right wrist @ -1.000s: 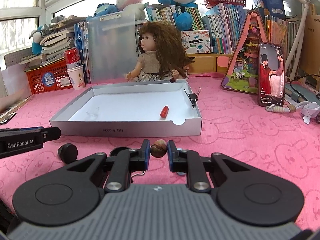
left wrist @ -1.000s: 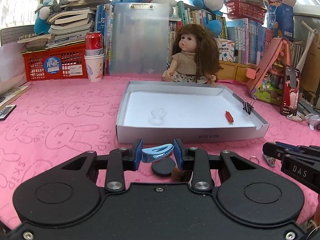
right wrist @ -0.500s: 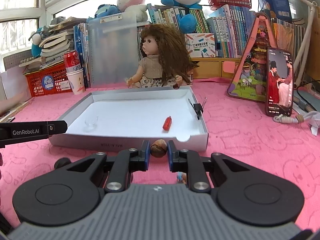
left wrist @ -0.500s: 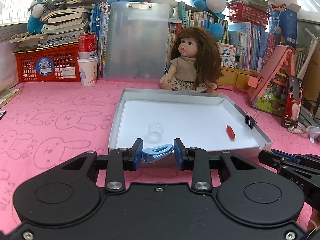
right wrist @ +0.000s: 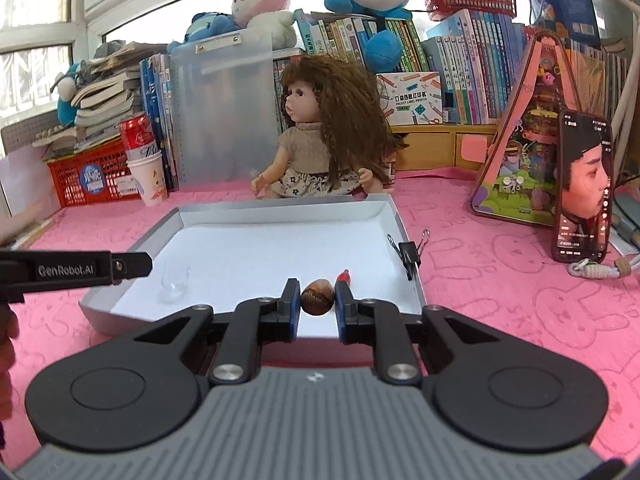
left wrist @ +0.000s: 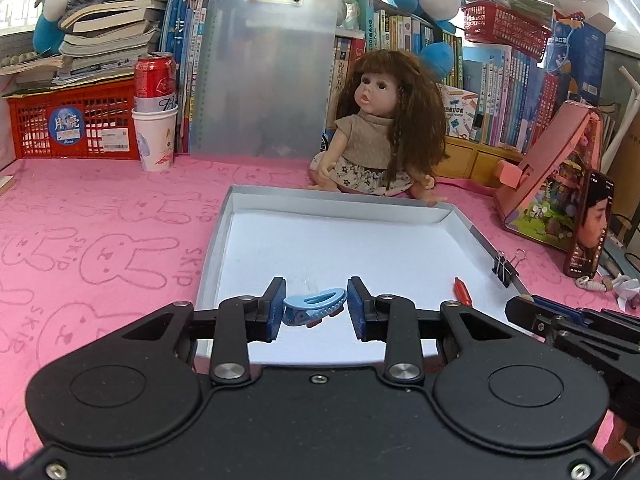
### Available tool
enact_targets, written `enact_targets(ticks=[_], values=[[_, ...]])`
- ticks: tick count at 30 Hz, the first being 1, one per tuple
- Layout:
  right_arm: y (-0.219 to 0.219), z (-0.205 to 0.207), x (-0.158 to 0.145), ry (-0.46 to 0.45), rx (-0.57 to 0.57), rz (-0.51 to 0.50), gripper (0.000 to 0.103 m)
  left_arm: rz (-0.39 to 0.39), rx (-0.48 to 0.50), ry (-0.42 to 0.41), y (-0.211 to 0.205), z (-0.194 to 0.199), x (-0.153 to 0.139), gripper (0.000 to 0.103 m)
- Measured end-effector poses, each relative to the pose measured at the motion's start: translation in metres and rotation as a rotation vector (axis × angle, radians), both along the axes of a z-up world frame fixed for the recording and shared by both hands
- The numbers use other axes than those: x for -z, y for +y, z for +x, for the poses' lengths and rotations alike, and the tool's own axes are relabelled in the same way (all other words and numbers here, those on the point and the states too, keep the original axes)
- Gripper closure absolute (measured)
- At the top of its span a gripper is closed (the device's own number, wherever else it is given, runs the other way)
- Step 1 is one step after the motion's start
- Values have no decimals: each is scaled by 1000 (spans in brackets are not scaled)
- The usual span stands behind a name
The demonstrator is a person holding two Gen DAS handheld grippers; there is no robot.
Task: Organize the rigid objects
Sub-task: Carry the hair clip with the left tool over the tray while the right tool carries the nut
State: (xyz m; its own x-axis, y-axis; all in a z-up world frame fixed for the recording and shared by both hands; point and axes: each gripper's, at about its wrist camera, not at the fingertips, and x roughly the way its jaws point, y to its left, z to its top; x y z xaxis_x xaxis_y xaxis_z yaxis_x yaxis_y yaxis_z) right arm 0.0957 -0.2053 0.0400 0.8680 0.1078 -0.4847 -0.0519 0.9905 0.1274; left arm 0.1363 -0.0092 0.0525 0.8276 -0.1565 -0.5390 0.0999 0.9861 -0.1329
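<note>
From the left wrist, the left tongs (left wrist: 316,307) stay clenched on a blue hair clip (left wrist: 314,307) and have carried it forward from over the pink desk (left wrist: 100,240) to above the white tray (left wrist: 224,248)'s near floor; release looks next. From the right wrist, the right tongs (right wrist: 317,300) likewise grip a brown shell (right wrist: 317,301), now past the tray's near wall, with the red piece (right wrist: 343,278) just beyond.

Doll (left wrist: 380,132) seated on pink mat (left wrist: 100,220) (books (left wrist: 500,88) behind); phone (right wrist: 584,188) propped upright.
</note>
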Motion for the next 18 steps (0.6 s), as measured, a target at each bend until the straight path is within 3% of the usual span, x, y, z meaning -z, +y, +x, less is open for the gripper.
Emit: enact_targets(ticks=[6,18], values=[[-7,18,-5,9,1,22,81,-29,3,21,-1,20,-3,72],[-14,39,9,67,20,71,81,-4,-3,54,-10,45,9,72]])
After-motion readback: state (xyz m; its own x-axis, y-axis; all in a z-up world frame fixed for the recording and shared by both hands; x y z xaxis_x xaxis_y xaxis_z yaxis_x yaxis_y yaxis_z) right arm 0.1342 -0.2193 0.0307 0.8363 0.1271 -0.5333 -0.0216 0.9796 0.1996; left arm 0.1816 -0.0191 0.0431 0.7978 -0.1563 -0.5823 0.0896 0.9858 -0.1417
